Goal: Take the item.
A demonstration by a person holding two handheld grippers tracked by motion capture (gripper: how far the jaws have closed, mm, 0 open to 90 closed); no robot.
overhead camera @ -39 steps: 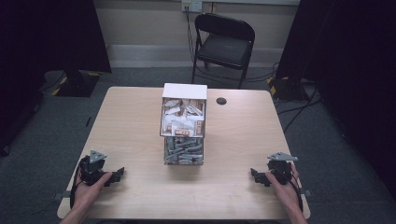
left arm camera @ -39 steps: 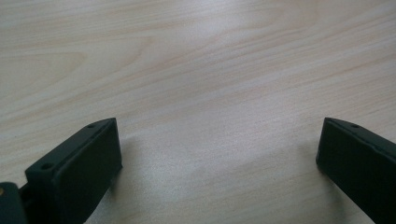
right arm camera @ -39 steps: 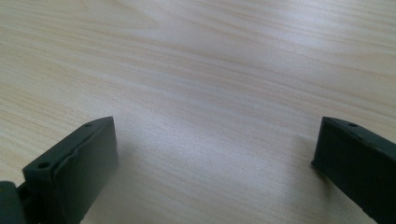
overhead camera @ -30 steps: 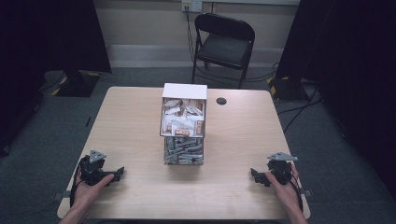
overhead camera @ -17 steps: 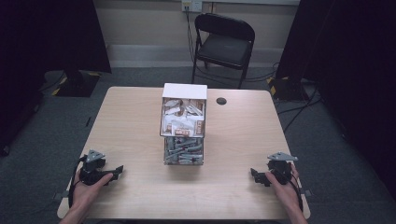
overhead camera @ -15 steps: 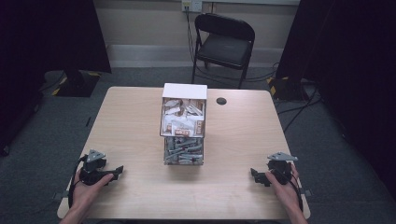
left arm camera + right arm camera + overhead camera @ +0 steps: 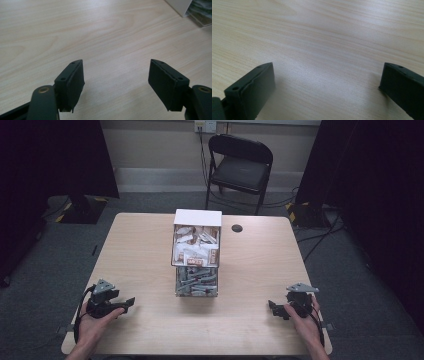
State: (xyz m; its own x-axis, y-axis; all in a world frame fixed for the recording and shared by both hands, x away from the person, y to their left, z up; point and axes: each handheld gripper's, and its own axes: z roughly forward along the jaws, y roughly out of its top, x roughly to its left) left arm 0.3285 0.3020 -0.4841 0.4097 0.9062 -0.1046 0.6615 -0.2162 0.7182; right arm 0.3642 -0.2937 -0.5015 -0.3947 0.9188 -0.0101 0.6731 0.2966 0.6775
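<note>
Quietly, both hands are resting on a pale wood-grain table (image 7: 140,250), each holding a matte black gripper. Flat rectangular jaws are standing wide apart on the left gripper (image 7: 116,82) and wide on the right gripper (image 7: 327,87), gripping nothing. Centred farther back, a clear boxy dispenser (image 7: 196,255) with a white top is sitting, packed with small paper packets, well apart from both.

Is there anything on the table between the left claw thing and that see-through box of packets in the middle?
No. In the high view, bare wooden tabletop separates the left gripper from the clear box.
</note>
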